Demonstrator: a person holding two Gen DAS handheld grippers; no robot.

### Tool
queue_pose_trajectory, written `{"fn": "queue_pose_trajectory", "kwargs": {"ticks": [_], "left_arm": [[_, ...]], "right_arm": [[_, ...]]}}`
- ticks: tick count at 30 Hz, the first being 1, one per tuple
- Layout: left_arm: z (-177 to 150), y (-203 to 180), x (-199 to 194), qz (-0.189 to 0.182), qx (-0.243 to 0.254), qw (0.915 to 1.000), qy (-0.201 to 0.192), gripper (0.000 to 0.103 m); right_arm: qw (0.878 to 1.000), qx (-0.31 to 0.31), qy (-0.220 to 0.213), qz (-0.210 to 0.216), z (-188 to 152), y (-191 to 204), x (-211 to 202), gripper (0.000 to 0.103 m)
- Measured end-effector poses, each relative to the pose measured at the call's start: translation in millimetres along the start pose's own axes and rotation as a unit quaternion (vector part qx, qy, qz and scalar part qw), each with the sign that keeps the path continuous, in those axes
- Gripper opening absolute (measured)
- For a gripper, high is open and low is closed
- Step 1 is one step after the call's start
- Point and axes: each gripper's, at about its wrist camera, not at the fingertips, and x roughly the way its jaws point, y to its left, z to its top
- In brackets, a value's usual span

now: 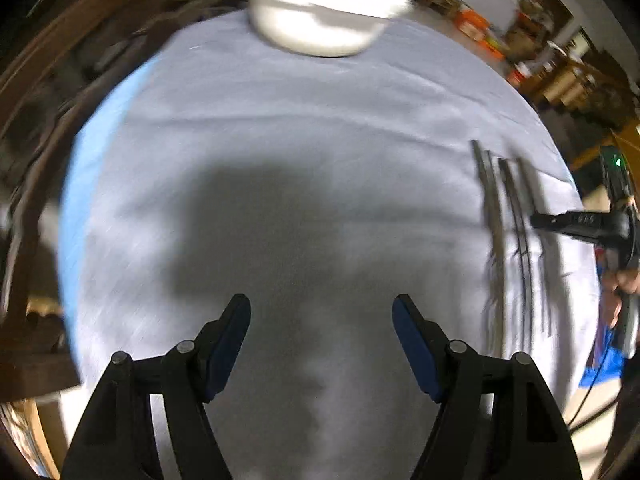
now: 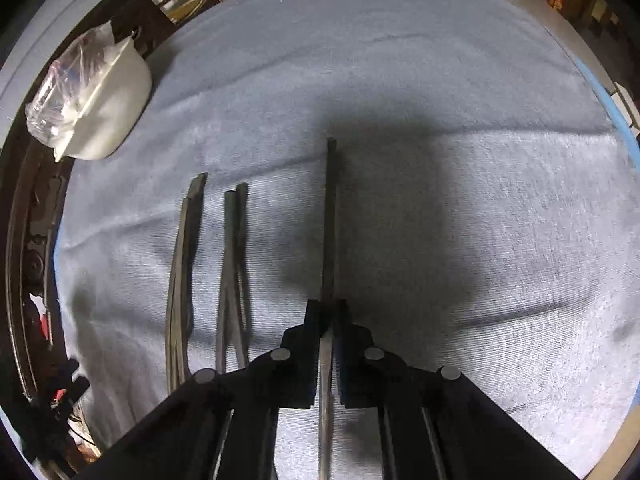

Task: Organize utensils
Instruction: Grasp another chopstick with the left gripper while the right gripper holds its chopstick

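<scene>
- Our left gripper (image 1: 321, 312) hangs spread wide with nothing between its pads, over bare grey cloth (image 1: 280, 128); the utensils (image 1: 508, 240) lie well off to its right.
- Our right gripper (image 2: 329, 312) is clamped on one dark utensil (image 2: 330, 216), its long axis running straight ahead along the fingers, handle end farthest away.
- Two more pairs (image 2: 208, 272) lie just left, roughly parallel.

Loads of open grey cloth (image 1: 304, 128) in the middle to move through. Only stuff in the way: the white bowl (image 2: 114, 108) at the edge and the utensils (image 2: 208, 272) lined up side by side.
</scene>
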Motion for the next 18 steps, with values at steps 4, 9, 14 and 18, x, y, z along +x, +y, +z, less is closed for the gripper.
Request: {"fn": "queue_pose_trajectory", "kwargs": {"ticks": [4, 9, 14, 18], "left_arm": [[37, -36, 21, -0.041, 0.031, 0.9981, 0.034, 0.074], [61, -82, 44, -0.053, 0.062, 0.9947, 0.063, 0.074], [74, -111, 65, -0.042, 0.074, 0.9928, 0.084, 0.074], [80, -126, 72, -0.039, 0.080, 0.9921, 0.088, 0.074]], "right_arm": [[1.000, -0.004, -0.003, 0.008, -2, -2, 0, 0.008], [1.000, -0.002, -0.007, 0.022, -12, -17, -8, 0.008], [0.999, -0.003, -0.010, 0.035, -20, -28, -14, 0.008], [0.999, -0.003, -0.012, 0.043, -21, -33, -16, 0.008]]}}
